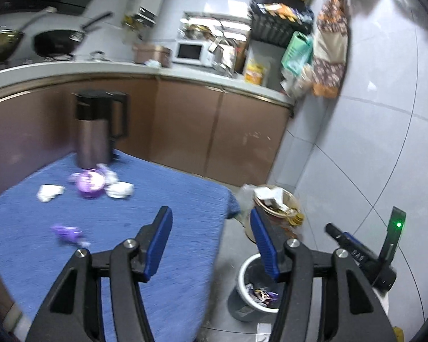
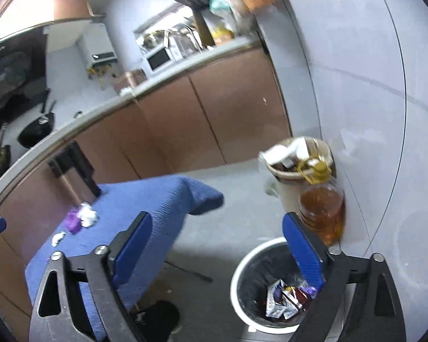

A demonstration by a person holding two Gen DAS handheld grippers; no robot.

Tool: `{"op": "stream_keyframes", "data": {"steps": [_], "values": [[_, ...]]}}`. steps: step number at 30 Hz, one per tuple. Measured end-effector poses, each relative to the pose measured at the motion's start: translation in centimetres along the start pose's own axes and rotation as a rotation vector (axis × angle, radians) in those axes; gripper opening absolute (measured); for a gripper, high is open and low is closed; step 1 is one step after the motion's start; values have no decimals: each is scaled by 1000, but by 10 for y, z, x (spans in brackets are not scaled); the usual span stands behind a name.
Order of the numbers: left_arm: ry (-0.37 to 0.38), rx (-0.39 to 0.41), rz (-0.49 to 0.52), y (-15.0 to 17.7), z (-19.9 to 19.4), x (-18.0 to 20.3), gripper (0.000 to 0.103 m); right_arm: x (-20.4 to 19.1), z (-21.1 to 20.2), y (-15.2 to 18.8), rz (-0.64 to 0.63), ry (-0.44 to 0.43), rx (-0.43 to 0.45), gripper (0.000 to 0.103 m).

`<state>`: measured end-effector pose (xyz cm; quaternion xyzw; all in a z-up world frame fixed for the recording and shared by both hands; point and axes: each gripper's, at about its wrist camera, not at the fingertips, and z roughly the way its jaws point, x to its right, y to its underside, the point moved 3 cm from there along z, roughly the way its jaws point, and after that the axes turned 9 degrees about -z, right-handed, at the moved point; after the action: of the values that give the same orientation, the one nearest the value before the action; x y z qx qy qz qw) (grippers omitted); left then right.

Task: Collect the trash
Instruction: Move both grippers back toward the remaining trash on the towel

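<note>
Purple wrapper [image 1: 68, 233], crumpled white papers [image 1: 50, 192] on blue table, wrappers inside white-rimmed bin [image 2: 244, 273]

Light: bright, even indoor light; glare patches on the glossy wall tiles [image 1: 385, 114].
Blur: motion smear on the kettle [image 1: 95, 131] and counter clutter.
Edges: strong fisheye bending, dark corner vignette.

Both the left gripper [image 1: 211, 222] and the right gripper [image 2: 216, 228] have black angular linkage arms with triangular cut-outs, round silver pivot screws behind the jaws, and ribbed blue pads [image 1: 264, 245] lining the inner faces.
</note>
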<state>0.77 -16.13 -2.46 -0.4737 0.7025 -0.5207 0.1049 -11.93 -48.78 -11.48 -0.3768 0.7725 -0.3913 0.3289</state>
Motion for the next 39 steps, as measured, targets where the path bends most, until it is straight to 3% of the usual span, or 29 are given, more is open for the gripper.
{"op": "stream_keyframes", "data": {"steps": [7,14,39], "values": [[-104,110,-112,0,-96,-77,63,-37,-38,-16,-79,-42,63,102],[-172,188,-210,5,-146,-128,63,-64,-47,-16,-131,-73,62,103],[-202,107,-365,30,-121,-207,65,-92,-27,-3,-268,-38,-39,103]]}}
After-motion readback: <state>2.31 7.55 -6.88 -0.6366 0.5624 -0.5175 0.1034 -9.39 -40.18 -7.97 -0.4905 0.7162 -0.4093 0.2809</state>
